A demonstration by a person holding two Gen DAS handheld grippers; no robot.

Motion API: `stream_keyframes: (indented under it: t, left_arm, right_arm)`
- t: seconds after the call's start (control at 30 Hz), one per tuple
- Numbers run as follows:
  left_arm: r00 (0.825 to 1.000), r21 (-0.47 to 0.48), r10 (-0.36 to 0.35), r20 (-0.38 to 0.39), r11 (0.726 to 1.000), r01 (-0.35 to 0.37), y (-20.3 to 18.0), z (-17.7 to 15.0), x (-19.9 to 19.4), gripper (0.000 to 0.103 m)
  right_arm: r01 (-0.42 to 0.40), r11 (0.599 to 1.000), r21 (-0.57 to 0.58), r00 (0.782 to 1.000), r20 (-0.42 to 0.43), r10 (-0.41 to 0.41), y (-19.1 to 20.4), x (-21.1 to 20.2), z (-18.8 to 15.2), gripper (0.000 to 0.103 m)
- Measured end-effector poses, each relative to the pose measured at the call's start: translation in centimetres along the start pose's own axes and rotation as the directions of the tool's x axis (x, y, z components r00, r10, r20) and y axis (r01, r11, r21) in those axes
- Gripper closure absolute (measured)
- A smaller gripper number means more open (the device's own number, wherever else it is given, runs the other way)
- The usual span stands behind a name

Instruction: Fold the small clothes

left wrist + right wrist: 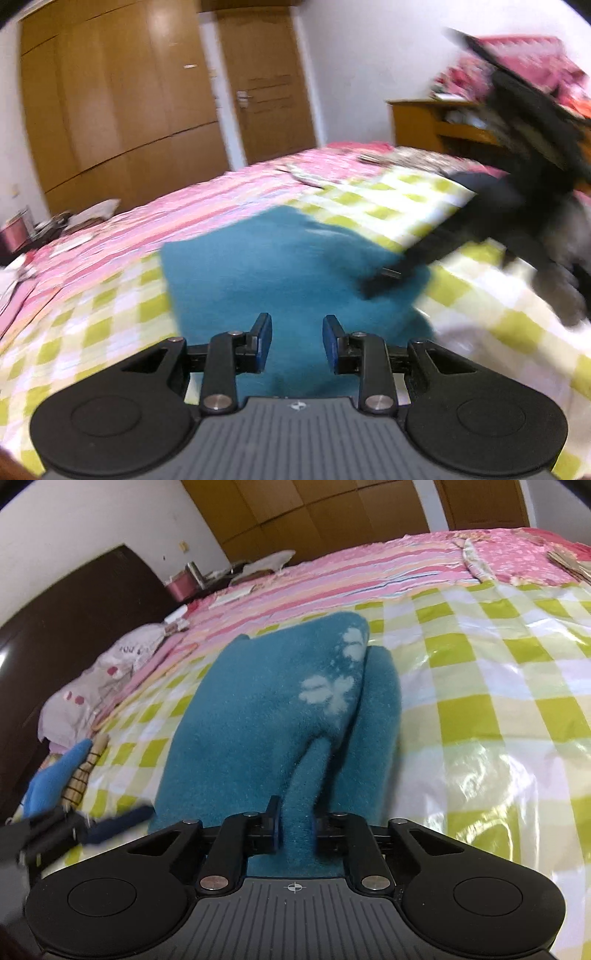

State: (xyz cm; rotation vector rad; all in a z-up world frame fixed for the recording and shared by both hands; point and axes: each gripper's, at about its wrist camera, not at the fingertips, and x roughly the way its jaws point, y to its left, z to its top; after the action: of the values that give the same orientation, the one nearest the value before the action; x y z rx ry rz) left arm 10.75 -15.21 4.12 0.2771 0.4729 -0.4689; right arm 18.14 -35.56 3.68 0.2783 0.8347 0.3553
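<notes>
Mid-fold: right gripper (295, 830) pinched a ridge of teal garment (258, 720) at frame bottom; left gripper (297, 341) hung apart-fingered, empty. Next likely: carry fold over.

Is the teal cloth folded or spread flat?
Partly folded: the cloth shows a layer doubled over its right side, and the right gripper pinches a raised fold.

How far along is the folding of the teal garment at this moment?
Partly done: the teal garment already lies doubled on the checked sheet, one layer over another. In hand: the right gripper is shut on a bunched edge of it, while the left gripper is open above the cloth, holding nothing. Left: laying down the pinched edge and finishing the fold.
</notes>
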Motion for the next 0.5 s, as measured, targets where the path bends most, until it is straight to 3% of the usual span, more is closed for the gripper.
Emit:
stream_keyframes:
  t: [0.2,0.33,0.5]
  left_arm:
    - [0.995,-0.137,0.086,-0.044,0.986,-0.091,3.6,0.4,3.6,0.068]
    - [0.988,-0.155,0.113,-0.109,0.979,-0.129,4.0,-0.5,6.2,0.068]
    - [0.988,-0.104,0.123,-0.09,0.986,-0.132,2.9,-1.0,5.7,0.068]
  right_arm:
    - [0.018,0.996,0.093,1.0,-0.005,-0.017,-1.9,0.2,-3.4,0.093]
    - [-0.017,0.987,0.161,1.0,0.023,0.013,-3.1,0.3,-4.2,0.093]
    - [0.009,0.998,0.07,0.998,0.069,-0.014,-1.3,-1.8,-2.9,0.081]
